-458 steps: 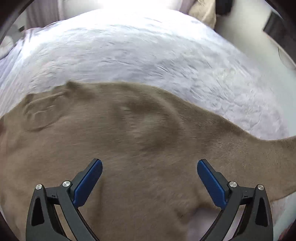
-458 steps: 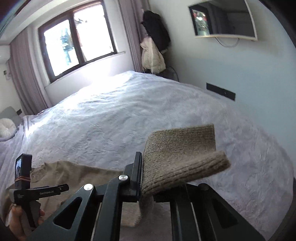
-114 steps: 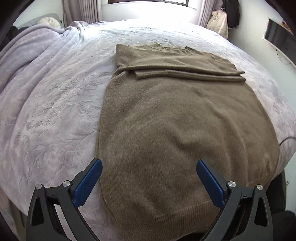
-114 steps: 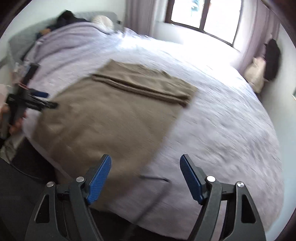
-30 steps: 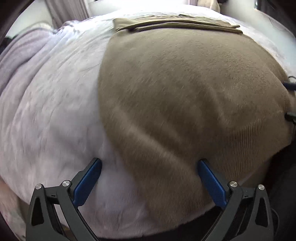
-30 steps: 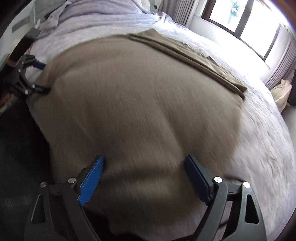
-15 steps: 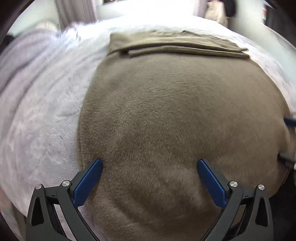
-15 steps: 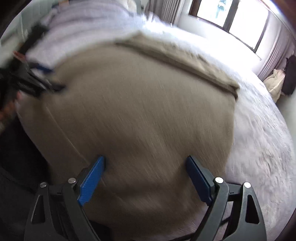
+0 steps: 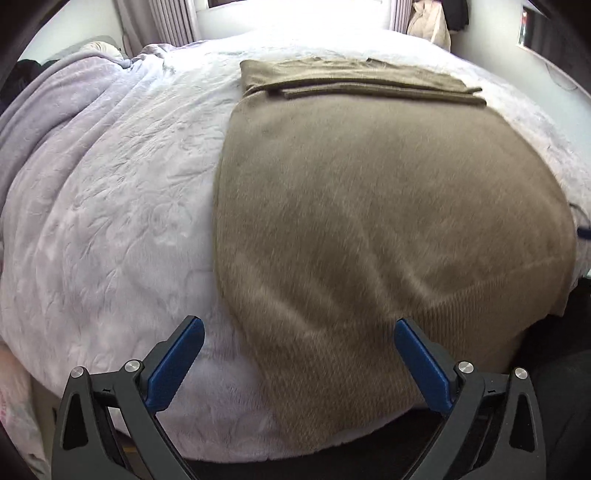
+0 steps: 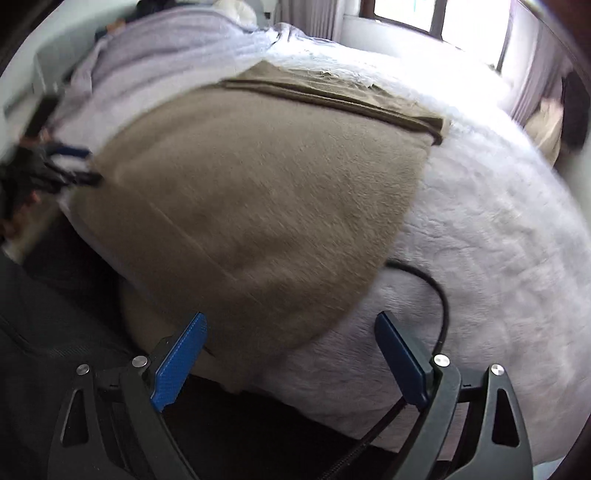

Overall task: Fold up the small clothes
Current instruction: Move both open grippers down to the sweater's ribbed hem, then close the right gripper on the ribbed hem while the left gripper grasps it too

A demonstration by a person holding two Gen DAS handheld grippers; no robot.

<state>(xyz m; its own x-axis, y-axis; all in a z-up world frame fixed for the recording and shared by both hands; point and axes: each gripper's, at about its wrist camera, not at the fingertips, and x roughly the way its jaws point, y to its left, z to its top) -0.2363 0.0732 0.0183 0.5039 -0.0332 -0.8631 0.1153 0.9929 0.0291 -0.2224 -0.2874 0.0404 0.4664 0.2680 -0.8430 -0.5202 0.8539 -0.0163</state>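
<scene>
Pale lilac plush with an embossed leafy pattern covers the bed [image 9: 110, 206], which fills most of both views. A rumpled lilac blanket [image 9: 48, 110] is heaped along the bed's far left side, near a pale pillow [image 9: 101, 48]. Beyond the bed stand pleated grey curtains [image 9: 173, 22] beside a bright window [image 10: 436, 14], and a cream coat [image 9: 428, 22] hangs next to a dark one in the corner. A black cable [image 10: 432, 288] curls on the bed cover just beside the garment's right edge.

The olive-brown knitted sweater [image 9: 369, 206] lies flat on the bed, its ribbed hem at the near edge of the mattress and partly drooping over it. At its far end the sleeves are folded across the body in a neat band [image 9: 362, 83].

The left tongs [image 9: 299, 360] hover low over the hem's left corner, the blue-padded fingers [image 9: 175, 363] spread wide with nothing between them; one pad sits over bare bed cover, the other over the ribbed hem. The right tongs [image 10: 291, 360] are likewise wide apart and grip nothing, poised above the hem's right corner, the left pad over the sweater and the right pad over the lilac cover. In the right wrist view the other tongs appear blurred at the sweater's far corner, held by a hand [image 10: 22, 206].
</scene>
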